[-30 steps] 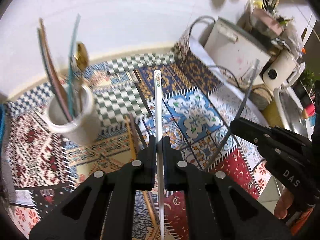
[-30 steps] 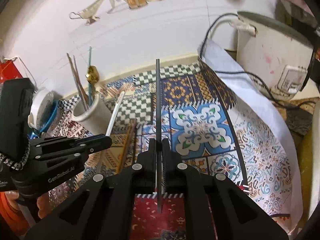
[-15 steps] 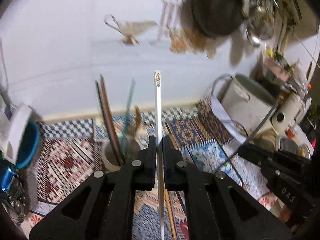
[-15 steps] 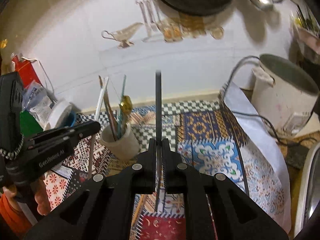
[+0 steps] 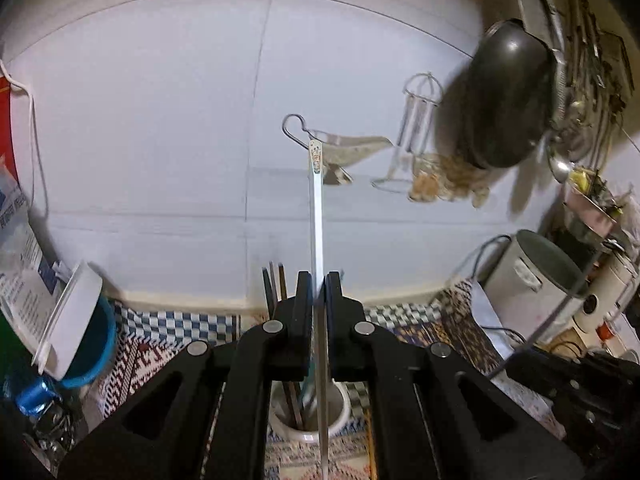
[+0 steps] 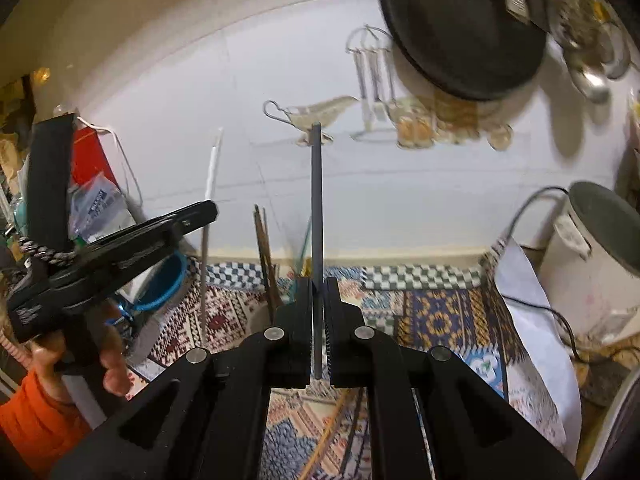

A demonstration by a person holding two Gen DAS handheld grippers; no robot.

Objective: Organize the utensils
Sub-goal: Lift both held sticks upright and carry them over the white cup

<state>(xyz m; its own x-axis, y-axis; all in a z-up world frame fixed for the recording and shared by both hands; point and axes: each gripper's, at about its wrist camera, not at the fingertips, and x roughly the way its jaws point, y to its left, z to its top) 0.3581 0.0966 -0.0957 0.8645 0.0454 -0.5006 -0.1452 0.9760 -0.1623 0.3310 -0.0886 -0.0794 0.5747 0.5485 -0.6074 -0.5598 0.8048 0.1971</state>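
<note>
- One white-handled utensil with a printed tip is pinched between the jaws of the left gripper, pointing up toward the tiled wall.
- One dark grey stick is pinched between the jaws of the right gripper.
- One white cup is seen just below the left gripper, on the patterned cloth of the worktop; several sticks are held in it, their number unclear.
- Two loose sticks are seen lying on the cloth.
- One black pan is hung on the wall.
- One white cooker is seen at the right.
</note>
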